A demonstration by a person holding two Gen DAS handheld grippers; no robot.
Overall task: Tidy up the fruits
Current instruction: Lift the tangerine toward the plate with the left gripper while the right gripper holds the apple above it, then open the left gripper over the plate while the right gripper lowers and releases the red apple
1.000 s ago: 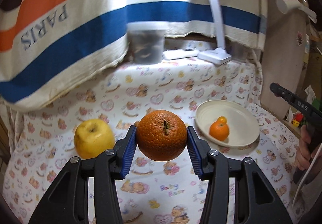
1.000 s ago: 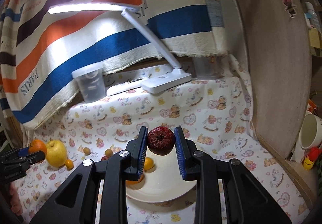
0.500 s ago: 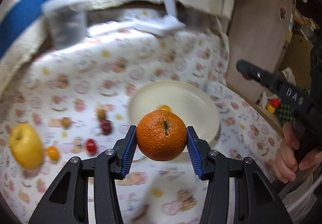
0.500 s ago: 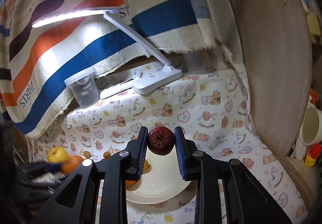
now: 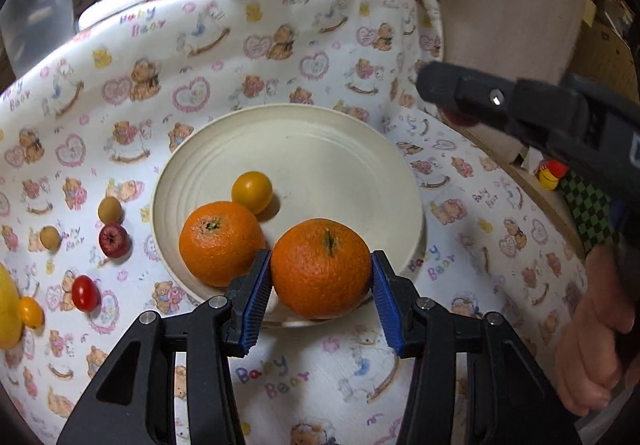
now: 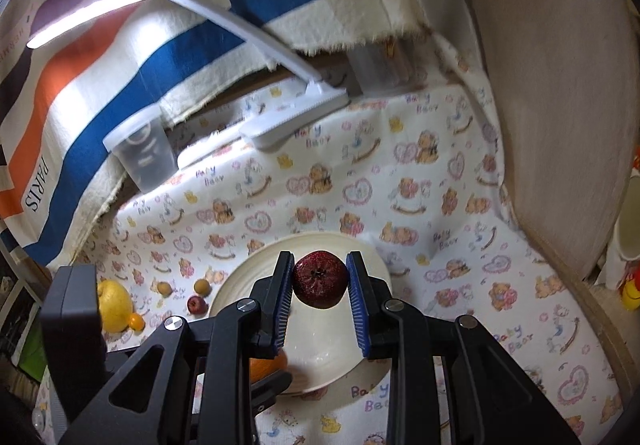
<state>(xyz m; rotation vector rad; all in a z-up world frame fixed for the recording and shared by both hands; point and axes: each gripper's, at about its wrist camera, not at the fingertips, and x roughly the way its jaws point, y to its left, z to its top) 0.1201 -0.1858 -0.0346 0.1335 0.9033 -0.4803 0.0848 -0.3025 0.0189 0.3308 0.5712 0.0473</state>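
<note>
Left wrist view: "Baby Bear" printed over the cotton tablecloth (image 5: 280, 57), among bears and pink hearts. Left gripper (image 5: 320, 281) pinching a dimpled round orange (image 5: 320, 273) between ribbed blue pads, over the near rim of a ridged cream plate (image 5: 340, 165). On the plate, a second orange (image 5: 220, 243) and a small smooth yellow tomato (image 5: 252, 192). Beside the plate, small loose fruits on the cloth. Right wrist view: "PARIS" on the striped towel (image 6: 120, 93); right gripper (image 6: 320, 281) clamped on a dark red round fruit (image 6: 320, 279) above the plate
</note>
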